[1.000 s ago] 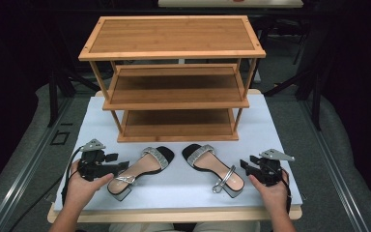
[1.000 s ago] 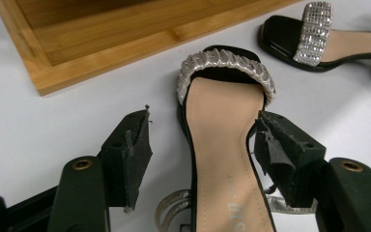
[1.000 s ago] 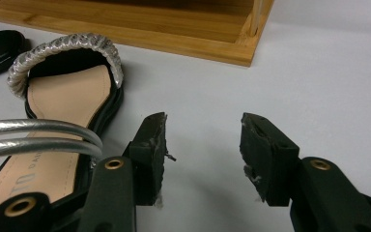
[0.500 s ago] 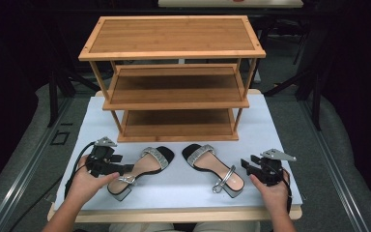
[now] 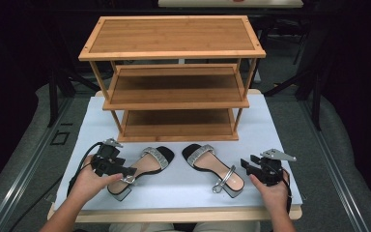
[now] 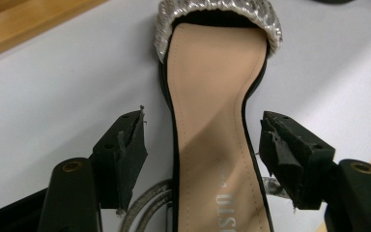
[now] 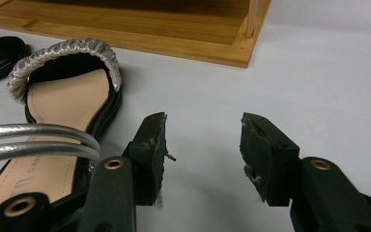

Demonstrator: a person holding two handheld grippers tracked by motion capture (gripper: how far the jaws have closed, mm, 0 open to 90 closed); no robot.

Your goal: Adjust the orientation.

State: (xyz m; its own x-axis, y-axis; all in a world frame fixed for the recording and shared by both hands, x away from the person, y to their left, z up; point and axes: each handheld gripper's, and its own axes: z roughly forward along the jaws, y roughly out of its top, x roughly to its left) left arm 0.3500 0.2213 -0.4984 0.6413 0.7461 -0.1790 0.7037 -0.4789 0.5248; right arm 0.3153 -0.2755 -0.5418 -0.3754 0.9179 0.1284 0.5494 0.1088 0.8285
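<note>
1. Left gripper (image 5: 128,170) sits over the heel end of the left sandal (image 5: 142,169), jaws spread wide on either side of the insole and not touching it in the left gripper view.
2. That sandal lies flat on the white table (image 5: 280,130), just in front of the wooden shoe rack (image 5: 174,77), toe pointing at it.
3. Right gripper (image 5: 245,165) is spread too, nothing between its jaws, just beside the right sandal (image 5: 212,166).
</note>
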